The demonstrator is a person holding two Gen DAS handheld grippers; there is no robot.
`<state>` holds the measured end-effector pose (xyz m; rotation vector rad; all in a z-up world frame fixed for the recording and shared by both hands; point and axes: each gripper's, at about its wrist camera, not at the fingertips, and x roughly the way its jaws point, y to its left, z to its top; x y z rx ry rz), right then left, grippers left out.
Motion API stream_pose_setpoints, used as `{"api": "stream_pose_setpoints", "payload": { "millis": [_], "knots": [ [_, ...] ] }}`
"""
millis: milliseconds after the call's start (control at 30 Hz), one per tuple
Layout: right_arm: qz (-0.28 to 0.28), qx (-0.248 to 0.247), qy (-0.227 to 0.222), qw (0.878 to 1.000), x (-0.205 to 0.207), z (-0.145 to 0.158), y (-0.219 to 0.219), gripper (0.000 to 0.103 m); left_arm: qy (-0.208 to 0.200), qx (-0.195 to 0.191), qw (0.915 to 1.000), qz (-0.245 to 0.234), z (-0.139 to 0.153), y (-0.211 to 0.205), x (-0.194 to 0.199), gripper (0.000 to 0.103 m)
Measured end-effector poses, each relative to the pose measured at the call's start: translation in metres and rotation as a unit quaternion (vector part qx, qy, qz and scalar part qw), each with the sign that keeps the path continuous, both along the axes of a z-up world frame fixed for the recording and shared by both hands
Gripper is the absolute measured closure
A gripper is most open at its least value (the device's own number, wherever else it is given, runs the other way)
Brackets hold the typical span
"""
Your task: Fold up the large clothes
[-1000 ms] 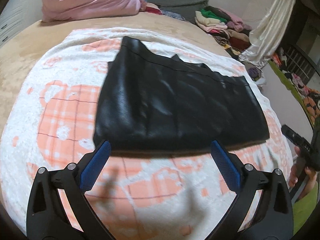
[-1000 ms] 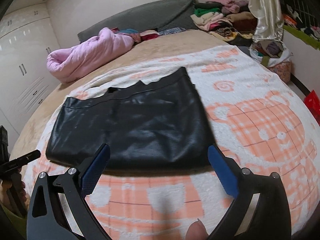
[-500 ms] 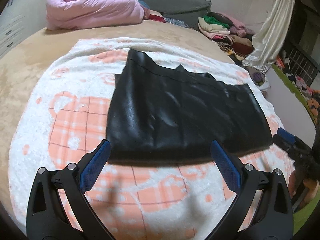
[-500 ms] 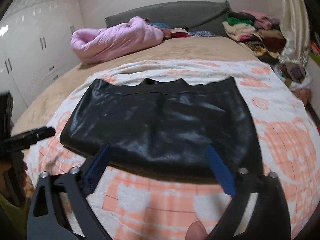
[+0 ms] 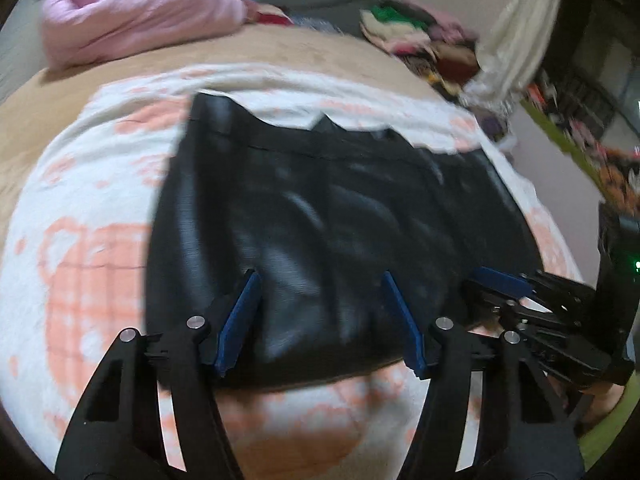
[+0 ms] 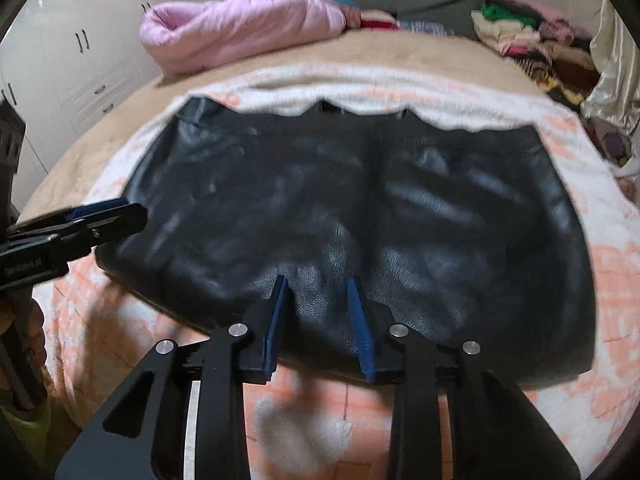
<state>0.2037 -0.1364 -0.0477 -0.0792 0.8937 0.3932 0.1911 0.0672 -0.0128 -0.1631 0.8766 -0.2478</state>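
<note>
A black leather-like garment (image 5: pixel 320 208) lies folded flat on a white and orange blanket (image 5: pixel 80 240) on the bed. My left gripper (image 5: pixel 320 280) hangs over the garment's near edge towards its left end. Its jaws are closing, with the leather between the blue pads and no pinch showing. My right gripper (image 6: pixel 316 284) is over the near edge of the same garment (image 6: pixel 360 200), further right. Its jaws are closing too and stand narrower, a strip of leather lying between them. Each gripper also shows side-on in the other view: right gripper (image 5: pixel 500 284), left gripper (image 6: pixel 80 216).
A pink duvet (image 6: pixel 240 24) is bundled at the head of the bed. A pile of folded clothes (image 6: pixel 532 36) sits at the far right beside a pale curtain (image 5: pixel 516 40). White wardrobes (image 6: pixel 80 40) line the left wall. A hand holds the right gripper at the bed's edge.
Both grippers have moved forward from the blanket onto the garment's near edge. Both sets of jaws have narrowed, the right far more. The two grippers have drawn closer together.
</note>
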Motion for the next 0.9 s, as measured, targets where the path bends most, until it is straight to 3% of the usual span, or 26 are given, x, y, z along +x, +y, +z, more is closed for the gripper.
{"api": "stream_pose_setpoints", "payload": {
  "millis": [167,300,400,467,667,767,900],
  "knots": [
    [-0.007,0.016,0.037,0.999,0.012,-0.019,-0.003,0.073,0.038,0.033,0.9987,-0.009,-0.027,-0.016,0.028,0.049],
    [-0.005,0.019,0.036,0.999,0.013,-0.024,-0.003,0.073,0.04,0.032,0.9985,-0.017,-0.043,-0.018,0.035,0.041],
    [-0.002,0.034,0.048,0.998,0.018,-0.012,-0.004,0.072,0.03,0.028,0.9988,-0.028,-0.036,-0.019,0.031,0.035],
    [-0.004,0.047,0.026,0.999,0.026,0.005,-0.007,0.072,0.022,0.007,0.9994,-0.025,-0.023,-0.012,0.033,0.035],
    [0.001,0.032,-0.014,0.999,0.07,0.033,0.002,0.072,-0.023,0.027,0.9985,0.043,0.014,0.032,0.057,0.025],
    [-0.007,0.041,-0.016,0.999,0.097,0.035,0.007,0.072,-0.006,0.023,0.997,0.074,0.006,0.06,0.08,0.025],
    [-0.014,0.03,-0.007,0.999,0.13,0.028,0.015,0.073,0.027,-0.027,0.9961,0.079,-0.014,0.081,0.098,0.025]
  ]
}}
